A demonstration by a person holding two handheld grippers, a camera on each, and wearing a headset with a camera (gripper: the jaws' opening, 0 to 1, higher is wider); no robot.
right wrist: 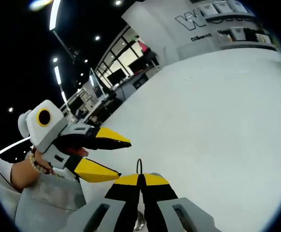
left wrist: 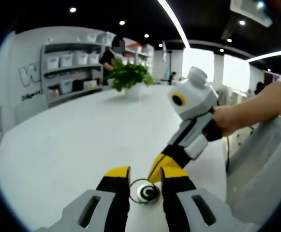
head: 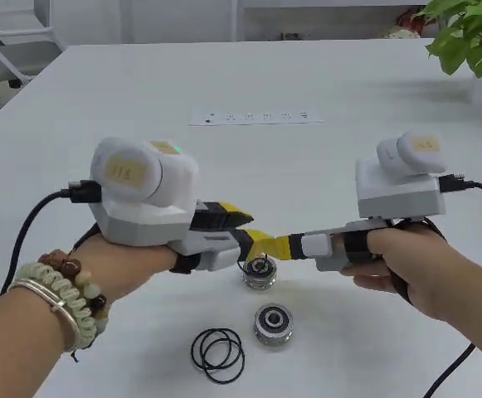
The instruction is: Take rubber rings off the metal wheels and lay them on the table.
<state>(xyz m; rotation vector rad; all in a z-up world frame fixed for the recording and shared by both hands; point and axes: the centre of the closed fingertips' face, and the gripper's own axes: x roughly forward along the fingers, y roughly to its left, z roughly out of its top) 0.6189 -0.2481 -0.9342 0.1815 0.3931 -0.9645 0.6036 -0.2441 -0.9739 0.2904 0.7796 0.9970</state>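
A metal wheel (head: 259,274) sits on the white table (head: 307,166) right under both grippers' tips. My right gripper (head: 275,246) reaches in from the right, shut on a thin black rubber ring (right wrist: 139,165) that sticks up as a loop from its yellow tips (right wrist: 140,178). My left gripper (head: 253,230) comes from the left and is open, its jaws (left wrist: 146,174) on either side of that wheel (left wrist: 147,192) without touching it. A second wheel (head: 273,323) lies nearer me. Several loose rubber rings (head: 217,354) lie flat beside it.
A white power strip (head: 255,118) lies in the middle of the table farther back. A potted green plant (head: 473,37) stands at the far right corner. Black cables (head: 33,217) trail from both grippers. A white chair (head: 12,37) stands at the far left.
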